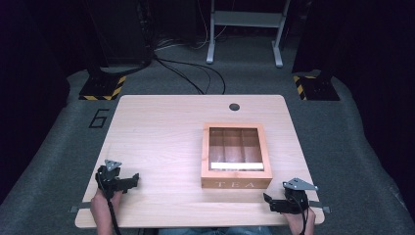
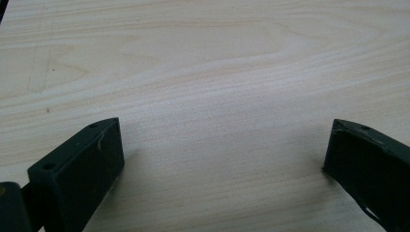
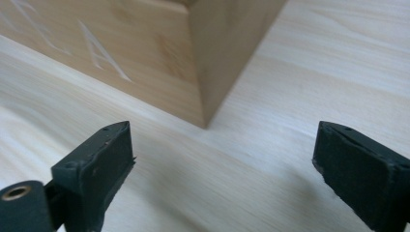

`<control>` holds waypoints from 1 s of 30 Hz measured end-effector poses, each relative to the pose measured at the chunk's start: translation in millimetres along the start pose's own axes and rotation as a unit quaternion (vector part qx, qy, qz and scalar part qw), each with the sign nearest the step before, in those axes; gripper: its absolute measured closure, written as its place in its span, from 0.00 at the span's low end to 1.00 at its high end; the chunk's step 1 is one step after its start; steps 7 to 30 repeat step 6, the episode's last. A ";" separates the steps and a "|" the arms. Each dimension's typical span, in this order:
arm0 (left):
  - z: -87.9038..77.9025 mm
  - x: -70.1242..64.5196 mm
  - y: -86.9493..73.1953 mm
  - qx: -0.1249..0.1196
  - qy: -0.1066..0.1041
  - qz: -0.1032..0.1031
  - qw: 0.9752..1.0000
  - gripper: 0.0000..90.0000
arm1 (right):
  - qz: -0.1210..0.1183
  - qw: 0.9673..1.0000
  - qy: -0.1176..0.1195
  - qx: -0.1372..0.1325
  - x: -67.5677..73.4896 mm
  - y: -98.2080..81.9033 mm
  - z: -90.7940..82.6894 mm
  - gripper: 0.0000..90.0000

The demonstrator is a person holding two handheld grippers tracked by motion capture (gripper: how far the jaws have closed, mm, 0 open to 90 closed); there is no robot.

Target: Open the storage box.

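A wooden tea box (image 1: pixel 236 155) with a clear window lid and "TEA" on its front stands right of the table's middle, lid down. Its front right corner (image 3: pixel 203 72) fills the upper part of the right gripper view. My right gripper (image 1: pixel 270 201) rests near the front right table edge, just in front of that corner, jaws wide apart and empty (image 3: pixel 222 159). At the front left, my left gripper (image 1: pixel 133 179) lies on the wood pointing right, open, with bare tabletop between its jaws (image 2: pixel 225 150).
The light wooden table (image 1: pixel 161 127) has a round cable hole (image 1: pixel 234 106) at its far edge. Beyond it lie grey carpet, black cables (image 1: pixel 191 73), a white metal frame (image 1: pixel 244 29) and two stand bases with yellow-black stripes (image 1: pixel 103 87).
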State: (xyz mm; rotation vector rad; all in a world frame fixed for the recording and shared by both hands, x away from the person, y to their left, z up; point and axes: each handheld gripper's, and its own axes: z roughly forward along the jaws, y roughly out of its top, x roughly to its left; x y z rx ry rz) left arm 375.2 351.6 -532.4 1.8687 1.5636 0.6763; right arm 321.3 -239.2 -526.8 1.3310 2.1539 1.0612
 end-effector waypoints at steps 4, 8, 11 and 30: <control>0.0 0.0 0.0 0.000 0.000 0.000 1.000 0.01 | -0.006 1.000 -0.026 0.002 1.0 -1.5 1.3 0.06; 0.0 0.1 0.0 0.000 0.000 0.000 1.000 0.01 | -0.011 0.999 -0.026 0.017 0.2 -0.7 3.7 0.03; 0.0 0.1 0.0 0.000 0.000 0.000 1.000 0.01 | -0.011 0.999 -0.026 0.017 0.2 -0.7 3.7 0.03; 0.0 0.1 0.0 0.000 0.000 0.000 1.000 0.01 | -0.011 0.999 -0.026 0.017 0.2 -0.7 3.7 0.03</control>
